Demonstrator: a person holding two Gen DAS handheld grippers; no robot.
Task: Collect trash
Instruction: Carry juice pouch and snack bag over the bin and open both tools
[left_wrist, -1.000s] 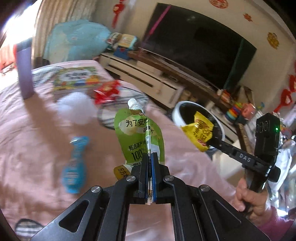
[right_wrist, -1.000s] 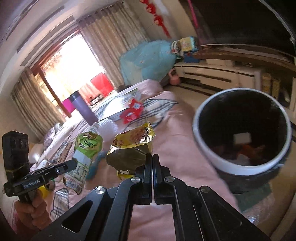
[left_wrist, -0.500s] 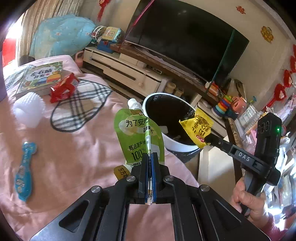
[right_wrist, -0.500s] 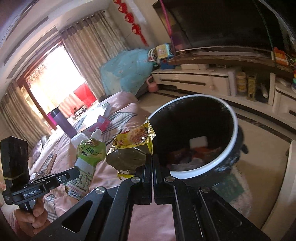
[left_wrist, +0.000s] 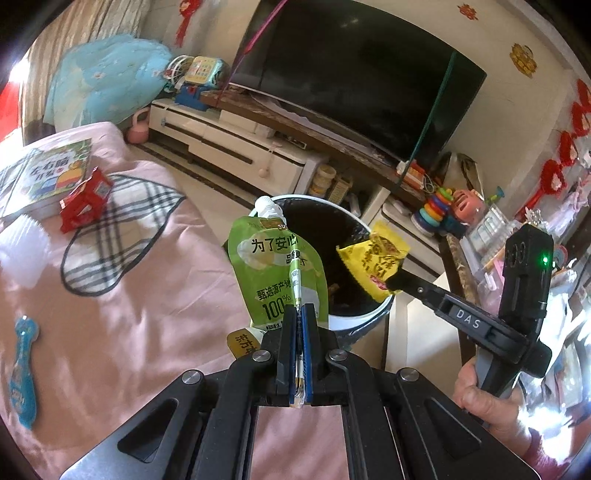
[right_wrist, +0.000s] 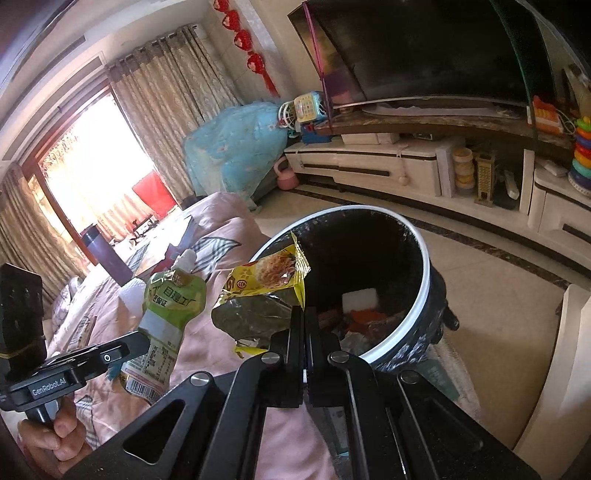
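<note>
My left gripper (left_wrist: 298, 314) is shut on a green drink pouch (left_wrist: 275, 273) with a white spout, held upright at the near rim of a black trash bin with a white rim (left_wrist: 365, 319). My right gripper (right_wrist: 304, 314) is shut on a yellow snack wrapper (right_wrist: 266, 277), held over the bin's left rim (right_wrist: 424, 273). The bin holds a white block and orange scraps. The right gripper (left_wrist: 391, 286) with the wrapper (left_wrist: 373, 264) shows in the left wrist view; the left gripper (right_wrist: 144, 338) with the pouch (right_wrist: 166, 317) shows in the right wrist view.
On the pink bedspread (left_wrist: 129, 295) lie a red wrapper (left_wrist: 85, 199), a blue wrapper (left_wrist: 22, 373), a white puff (left_wrist: 22, 243) and a book (left_wrist: 51, 173). A TV stand (right_wrist: 388, 162) and tiled floor (right_wrist: 498, 280) lie beyond the bin.
Both grippers have moved from over the bed to the bin, carrying the pouch and the wrapper. The bin is now closer and its contents show.
</note>
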